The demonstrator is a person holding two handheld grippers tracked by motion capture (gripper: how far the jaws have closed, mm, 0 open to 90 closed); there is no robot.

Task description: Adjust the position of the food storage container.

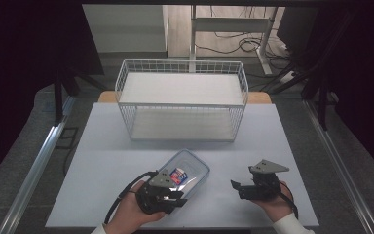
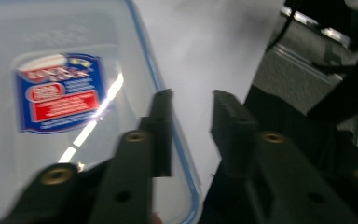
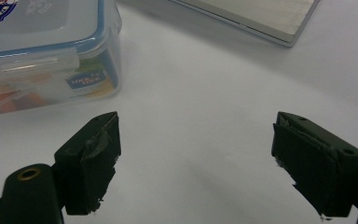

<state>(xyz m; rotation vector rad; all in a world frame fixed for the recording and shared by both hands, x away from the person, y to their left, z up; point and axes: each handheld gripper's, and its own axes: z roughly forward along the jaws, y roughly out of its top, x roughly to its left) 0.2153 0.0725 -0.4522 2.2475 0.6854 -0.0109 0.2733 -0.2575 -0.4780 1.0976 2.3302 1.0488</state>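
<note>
A clear plastic container [image 1: 191,167] with a blue-rimmed lid and a red and blue label lies on the white table near its front. My left gripper [image 1: 177,197] is at the container's near corner. In the left gripper view [image 2: 191,100] one jaw hangs over the lid [image 2: 60,93] and the other over bare table. The blue rim runs between them, and white table shows in the gap, so the pads press on nothing. To the right, my right gripper [image 1: 238,189] rests low over the table, wide open and empty [image 3: 196,135], with the container [image 3: 42,42] ahead on its left.
A white wire basket [image 1: 182,122] with two shelves stands at the back middle of the table [image 1: 112,146]. Its flat base edge [image 3: 256,14] shows ahead of the right gripper. Dark floor, metal rails and cables surround the table.
</note>
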